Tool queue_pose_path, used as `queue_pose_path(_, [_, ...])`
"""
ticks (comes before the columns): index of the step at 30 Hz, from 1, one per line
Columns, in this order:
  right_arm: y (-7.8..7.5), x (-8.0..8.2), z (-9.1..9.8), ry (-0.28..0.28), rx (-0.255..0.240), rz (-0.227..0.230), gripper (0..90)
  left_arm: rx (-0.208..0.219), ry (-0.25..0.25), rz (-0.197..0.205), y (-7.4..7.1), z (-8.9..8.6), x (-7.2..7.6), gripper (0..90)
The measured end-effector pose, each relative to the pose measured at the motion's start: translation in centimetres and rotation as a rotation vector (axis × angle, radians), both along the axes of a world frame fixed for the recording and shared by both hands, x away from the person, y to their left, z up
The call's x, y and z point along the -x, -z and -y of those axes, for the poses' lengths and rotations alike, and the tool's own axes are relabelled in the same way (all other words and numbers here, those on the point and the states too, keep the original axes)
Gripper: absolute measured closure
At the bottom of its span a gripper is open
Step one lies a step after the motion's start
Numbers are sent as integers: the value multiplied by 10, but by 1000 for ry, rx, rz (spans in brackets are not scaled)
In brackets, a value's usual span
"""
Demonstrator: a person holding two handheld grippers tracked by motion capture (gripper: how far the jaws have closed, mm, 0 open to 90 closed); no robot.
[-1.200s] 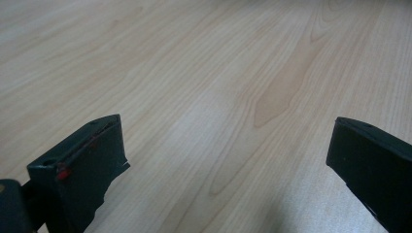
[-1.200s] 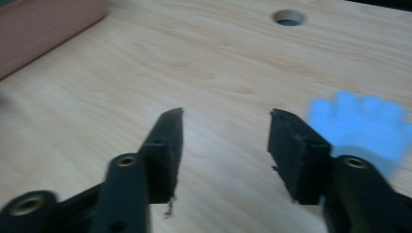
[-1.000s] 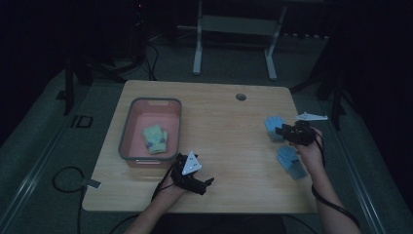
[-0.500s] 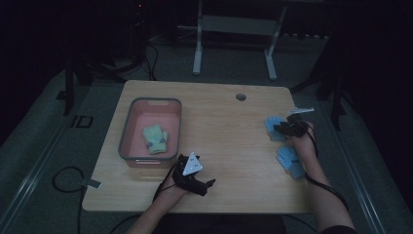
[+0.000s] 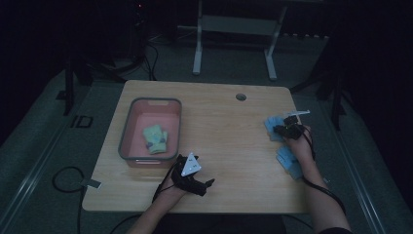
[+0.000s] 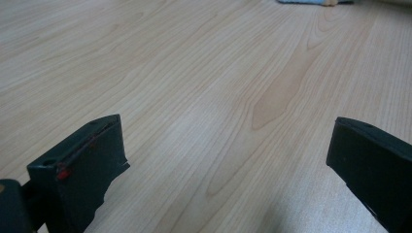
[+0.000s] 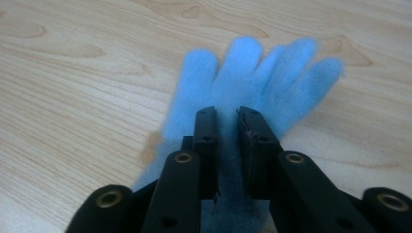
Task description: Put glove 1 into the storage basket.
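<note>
A fluffy blue glove (image 7: 262,73) lies flat on the wooden table, fingers pointing away. My right gripper (image 7: 227,114) has just been closing and is shut on it, with a fold of the palm pinched between the jaws. In the high view this glove (image 5: 271,126) lies near the table's right edge under the right gripper (image 5: 282,129). A second blue glove (image 5: 290,163) lies just in front, beside the right forearm. My left gripper (image 5: 207,187) rests low near the front edge, and its jaws stand wide open (image 6: 233,141) over bare wood.
A pink bin (image 5: 151,103) stands at the table's left with a green glove (image 5: 155,138) inside. A round cable hole (image 5: 240,96) sits at the back of the table (image 5: 229,141). Dark floor, cables and a desk frame lie beyond.
The right hand came down and slightly left onto the upper blue glove, and its jaws drew together on it. The left hand kept still.
</note>
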State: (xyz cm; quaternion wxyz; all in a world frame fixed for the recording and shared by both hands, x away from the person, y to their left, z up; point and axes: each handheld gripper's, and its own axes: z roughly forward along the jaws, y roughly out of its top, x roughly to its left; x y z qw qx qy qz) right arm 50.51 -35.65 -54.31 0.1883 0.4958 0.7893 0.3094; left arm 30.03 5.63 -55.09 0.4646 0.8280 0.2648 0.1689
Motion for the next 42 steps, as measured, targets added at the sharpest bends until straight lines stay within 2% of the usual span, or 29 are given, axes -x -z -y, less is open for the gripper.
queue_pose_path(3, [-3,2,-3,24,14,-8,834,-9,5,-6,2,0,0,4])
queue_pose_path(6, [-8,6,-6,23,16,-5,870,-9,7,-6,2,0,0,4])
queue_pose_path(10, [-18,12,-11,14,17,14,872,-12,9,-3,2,0,0,4])
queue_pose_path(12, [-27,18,-13,1,-28,22,874,-14,8,-4,2,0,0,4])
queue_pose_path(14, [-34,24,-18,-10,-28,32,874,-15,8,-3,2,0,0,4])
queue_pose_path(19, [-56,41,-33,-43,-79,59,874,-14,8,-4,2,0,0,4])
queue_pose_path(20, [-56,41,-33,-43,-79,59,874,-15,9,-3,2,0,0,4])
queue_pose_path(21, [-64,50,-41,-58,-79,75,874,-15,11,3,2,0,0,4])
queue_pose_path(24, [-71,59,-49,-70,-98,83,874,-17,8,5,2,0,0,4])
queue_pose_path(25, [-74,69,-58,-79,-106,95,874,-16,8,4,2,0,0,4])
queue_pose_path(28, [-75,77,-67,-101,-104,95,874,-18,7,7,2,0,0,4])
queue_pose_path(29, [-76,86,-77,-118,-112,101,874,-18,9,10,1,-1,0,4])
queue_pose_path(31, [-75,90,-82,-128,-115,100,874,-15,7,12,1,-1,1,4])
queue_pose_path(32, [-75,98,-90,-140,-129,103,874,-13,6,12,0,-1,1,4])
queue_pose_path(37, [-75,109,-103,-153,-139,107,874,-8,7,13,0,-2,0,4])
queue_pose_path(38, [-74,122,-116,-166,-154,113,873,-12,9,15,0,-1,0,4])
queue_pose_path(42, [-72,133,-130,-180,-188,109,874,-12,14,21,-1,-1,1,4])
